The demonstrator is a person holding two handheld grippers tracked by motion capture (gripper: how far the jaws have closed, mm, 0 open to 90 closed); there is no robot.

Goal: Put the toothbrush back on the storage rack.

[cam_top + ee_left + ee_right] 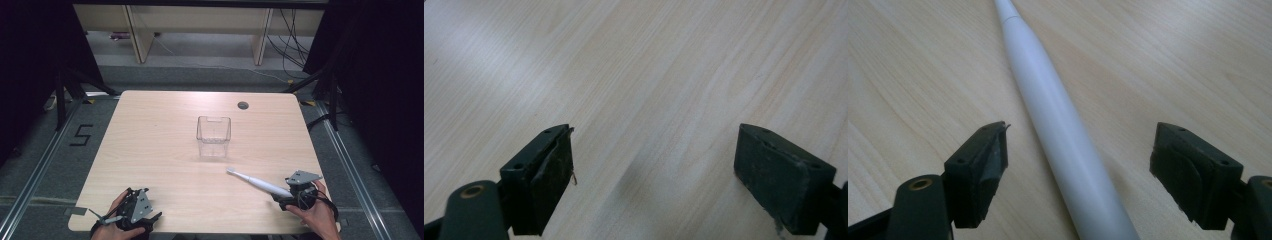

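A white electric toothbrush (257,182) lies flat on the wooden table (165,145), head pointing toward the middle. My right gripper (284,196) sits at its handle end near the front right edge. In the right gripper view its jaws stand wide on either side of the white handle (1058,125), and neither pad touches it. A clear plastic cup (213,136) stands upright at the table's centre. My left gripper (132,206) rests at the front left edge; in the left gripper view it (654,165) is open over bare wood.
A round cable hole (243,105) is set into the far right of the tabletop. Wooden shelving and loose cables stand on the floor behind the table. A floor marking "5" (81,135) lies to the left.
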